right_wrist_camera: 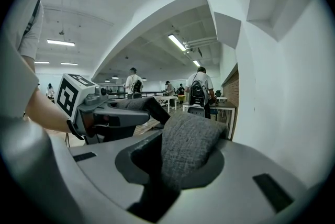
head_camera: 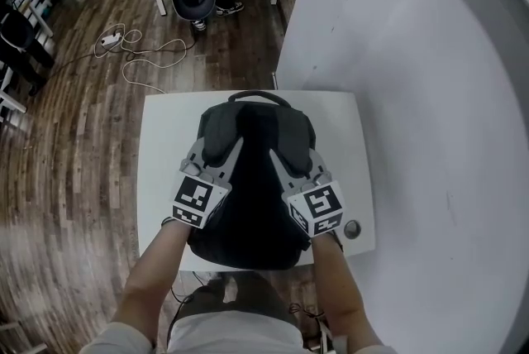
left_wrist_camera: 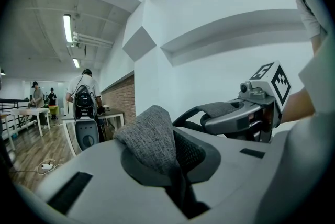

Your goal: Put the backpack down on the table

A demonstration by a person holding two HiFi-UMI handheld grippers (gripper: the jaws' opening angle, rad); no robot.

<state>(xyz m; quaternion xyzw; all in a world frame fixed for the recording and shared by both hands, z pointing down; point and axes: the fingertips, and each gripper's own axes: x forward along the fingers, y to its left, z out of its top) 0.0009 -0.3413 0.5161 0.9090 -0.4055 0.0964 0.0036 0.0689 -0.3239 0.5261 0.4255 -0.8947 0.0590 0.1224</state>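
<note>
The backpack (head_camera: 252,187) looks settled on the white tabletop (head_camera: 165,147), strap side up and overhanging the near edge, with left tongs (head_camera: 213,152) and right tongs (head_camera: 295,155) each clamped on 1 of its 2 grey shoulder straps (head_camera: 221,127), an even 2-point hold so it lowers level, not lopsided.

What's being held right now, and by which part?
The backpack, by its shoulder straps: the left gripper clamps one, the right gripper the other.

Parallel, tight: left claw (head_camera: 219,147), right claw (head_camera: 292,150).
</note>
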